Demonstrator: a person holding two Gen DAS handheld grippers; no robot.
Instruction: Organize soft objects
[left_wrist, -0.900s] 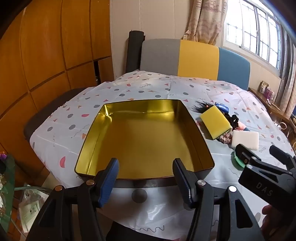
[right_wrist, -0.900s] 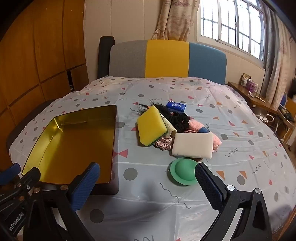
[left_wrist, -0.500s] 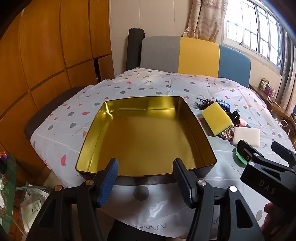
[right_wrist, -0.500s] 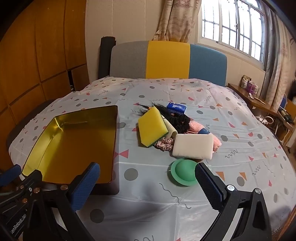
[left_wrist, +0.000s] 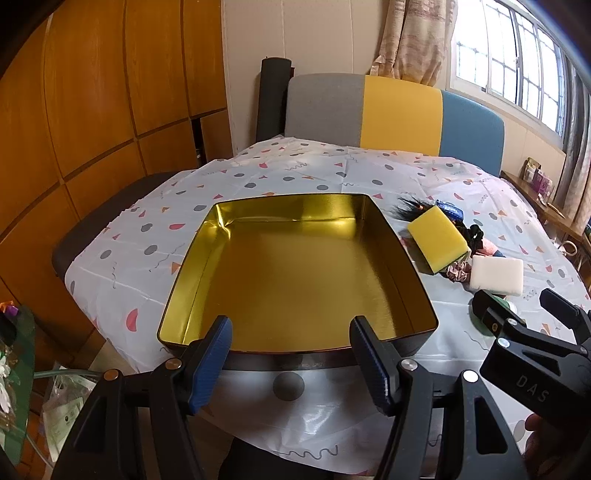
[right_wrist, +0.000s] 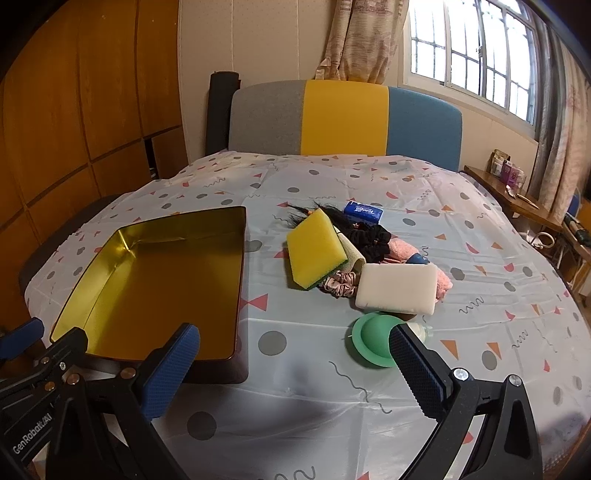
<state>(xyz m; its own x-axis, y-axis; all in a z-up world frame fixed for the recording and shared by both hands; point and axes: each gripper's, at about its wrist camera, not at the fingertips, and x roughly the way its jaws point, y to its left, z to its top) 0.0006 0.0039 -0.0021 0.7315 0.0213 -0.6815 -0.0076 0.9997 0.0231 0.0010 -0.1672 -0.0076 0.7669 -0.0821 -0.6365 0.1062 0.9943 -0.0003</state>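
Between the earlier pictures and this one I had eased both hands a little nearer the table, so the gold tin sat lower in my left view. My worry was the pile: the yellow sponge leaned on the scrunchies and the white foam block lay over a pink cloth, so a careless pinch could drag neighbours along or tip the heap (the green dome just in front could also get knocked). My right tool stood at its widest, empty, touching nothing. My left tool was fairly wide too, empty, hovering by the tin's near wall.
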